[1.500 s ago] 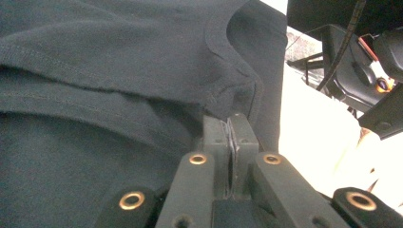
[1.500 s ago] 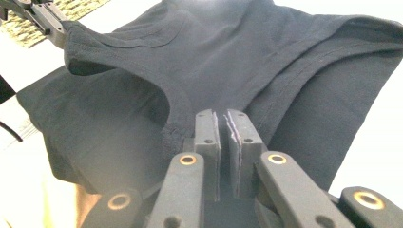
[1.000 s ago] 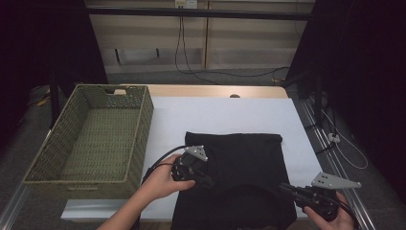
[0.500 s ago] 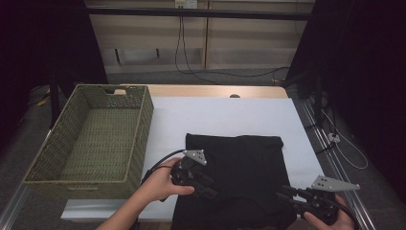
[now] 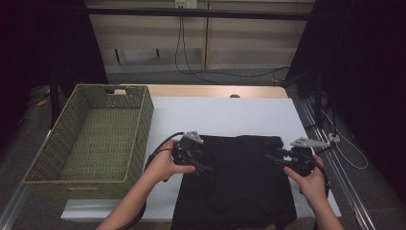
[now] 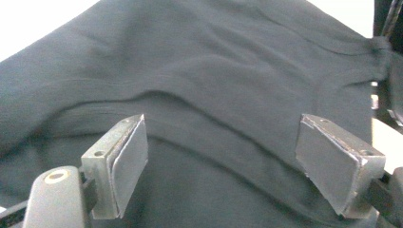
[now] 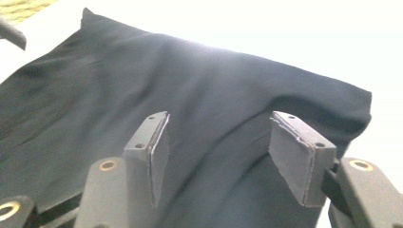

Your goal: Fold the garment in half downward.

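Two grippers work over one folded black cloth garment (image 5: 237, 182), which lies flat on the white table sheet (image 5: 230, 117), right of the empty green woven basket (image 5: 91, 139). The left gripper (image 5: 206, 167) sits at the garment's left edge; its jaws have just been opening and stand wide, pads clear of the fabric. The right gripper (image 5: 270, 158), at the right edge, has likewise just been opening, gripping nothing.

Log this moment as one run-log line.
left tool: jaws just opening, over black garment | right tool: jaws just opening, over garment | basket: empty
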{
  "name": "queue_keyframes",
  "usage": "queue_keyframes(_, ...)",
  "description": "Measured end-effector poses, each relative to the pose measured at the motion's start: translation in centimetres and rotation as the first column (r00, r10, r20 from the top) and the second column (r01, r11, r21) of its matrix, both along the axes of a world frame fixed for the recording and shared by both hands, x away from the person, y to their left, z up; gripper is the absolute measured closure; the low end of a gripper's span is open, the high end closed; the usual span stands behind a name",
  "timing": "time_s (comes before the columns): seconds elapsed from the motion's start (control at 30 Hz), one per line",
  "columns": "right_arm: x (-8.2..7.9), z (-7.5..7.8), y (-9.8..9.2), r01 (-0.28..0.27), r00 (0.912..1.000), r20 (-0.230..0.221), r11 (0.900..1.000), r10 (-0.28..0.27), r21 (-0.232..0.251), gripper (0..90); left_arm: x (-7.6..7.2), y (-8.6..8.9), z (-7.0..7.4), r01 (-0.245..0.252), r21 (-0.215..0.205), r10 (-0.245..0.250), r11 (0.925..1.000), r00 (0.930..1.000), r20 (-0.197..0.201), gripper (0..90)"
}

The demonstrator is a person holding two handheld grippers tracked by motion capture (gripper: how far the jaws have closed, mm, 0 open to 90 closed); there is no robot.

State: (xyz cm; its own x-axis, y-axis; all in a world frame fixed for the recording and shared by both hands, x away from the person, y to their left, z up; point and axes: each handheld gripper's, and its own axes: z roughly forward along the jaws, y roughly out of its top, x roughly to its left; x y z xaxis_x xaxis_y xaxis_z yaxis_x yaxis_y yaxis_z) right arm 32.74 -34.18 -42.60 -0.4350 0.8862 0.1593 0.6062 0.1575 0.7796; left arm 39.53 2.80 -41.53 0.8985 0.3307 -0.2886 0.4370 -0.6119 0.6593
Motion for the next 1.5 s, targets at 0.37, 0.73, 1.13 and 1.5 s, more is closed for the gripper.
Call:
queue_keyframes(0.37,6.0,-1.2,-2.6,0.16,0.9868,-0.017,0.985,-0.161,-0.067,43.3,2.4,1.0,-0.4,-0.105,0.013,0.105,0.9944,0.9945,0.007,18.3)
queue_keyframes(0.73,7.9,-3.3,-2.9,0.193,0.9772,-0.064,0.973,-0.203,-0.128,50.4,4.7,2.0,-0.4,-0.212,0.019,0.211,0.9771,0.9768,0.035,18.3)
queue_keyframes(1.13,7.4,-3.5,-2.7,0.17,0.9815,-0.081,0.984,-0.174,-0.049,83.7,7.6,2.2,-1.8,-0.385,0.051,0.381,0.9215,0.9214,0.078,19.0)
queue_keyframes(1.5,7.3,-3.7,-2.9,0.174,0.9815,-0.077,0.984,-0.175,-0.025,84.5,8.0,3.0,-3.5,-0.413,0.055,0.41,0.9091,0.9104,0.052,49.4)
